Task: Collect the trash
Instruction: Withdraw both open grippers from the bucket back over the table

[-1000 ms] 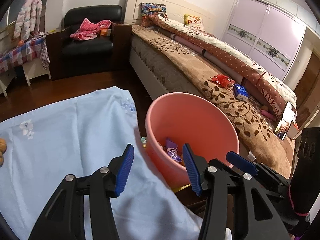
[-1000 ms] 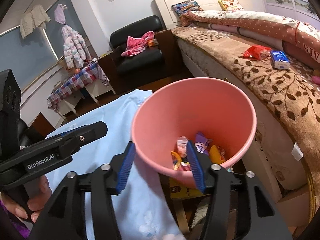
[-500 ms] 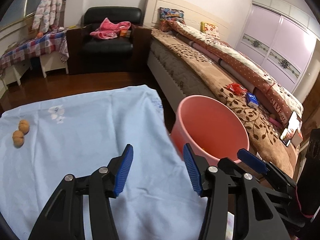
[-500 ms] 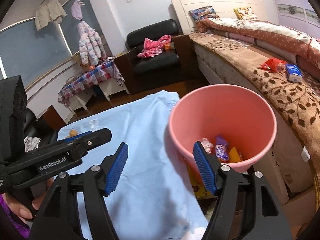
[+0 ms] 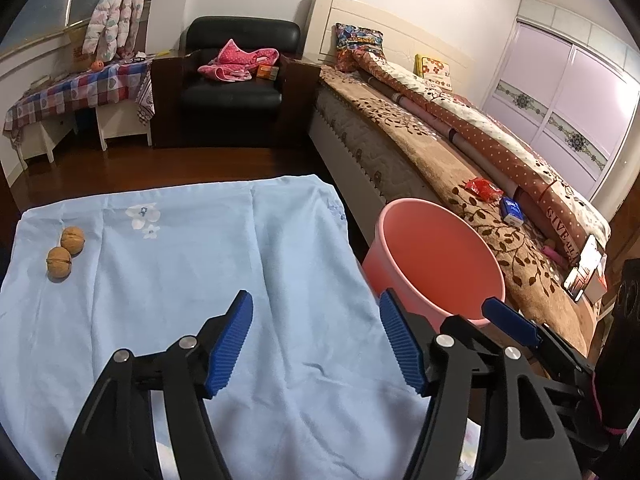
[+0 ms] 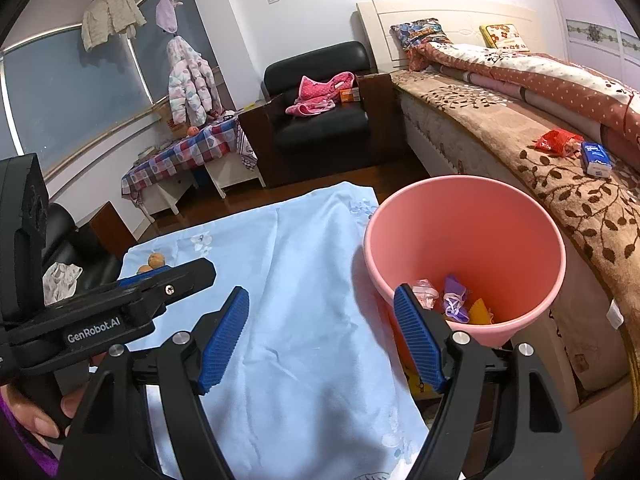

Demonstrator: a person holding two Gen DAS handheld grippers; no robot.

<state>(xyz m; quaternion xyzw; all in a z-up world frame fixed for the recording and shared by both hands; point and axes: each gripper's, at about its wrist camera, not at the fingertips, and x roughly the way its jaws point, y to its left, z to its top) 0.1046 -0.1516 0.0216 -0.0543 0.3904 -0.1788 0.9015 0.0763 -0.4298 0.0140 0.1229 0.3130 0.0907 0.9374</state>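
Note:
A pink bucket [image 6: 512,216] stands right of the table, beside the bed; it also shows in the left wrist view [image 5: 440,256]. Crumpled wrappers [image 6: 454,300], purple, pink and yellow, lie at its bottom. Two walnuts [image 5: 66,250] rest on the light blue tablecloth [image 5: 192,264] at the far left; they also show in the right wrist view [image 6: 152,263]. My left gripper [image 5: 316,340] is open and empty above the cloth's near part. My right gripper [image 6: 320,336] is open and empty over the cloth's right edge, its right finger by the bucket rim.
A bed [image 5: 460,160] with a brown blanket runs along the right, with a red packet [image 5: 482,189] and a blue tissue pack [image 5: 511,210] on it. A black armchair [image 5: 236,88] and a checked side table [image 5: 76,88] stand at the back.
Both grippers have pulled back and swung left from the bucket toward the cloth. The walnuts have come into view. Both stay open and empty.

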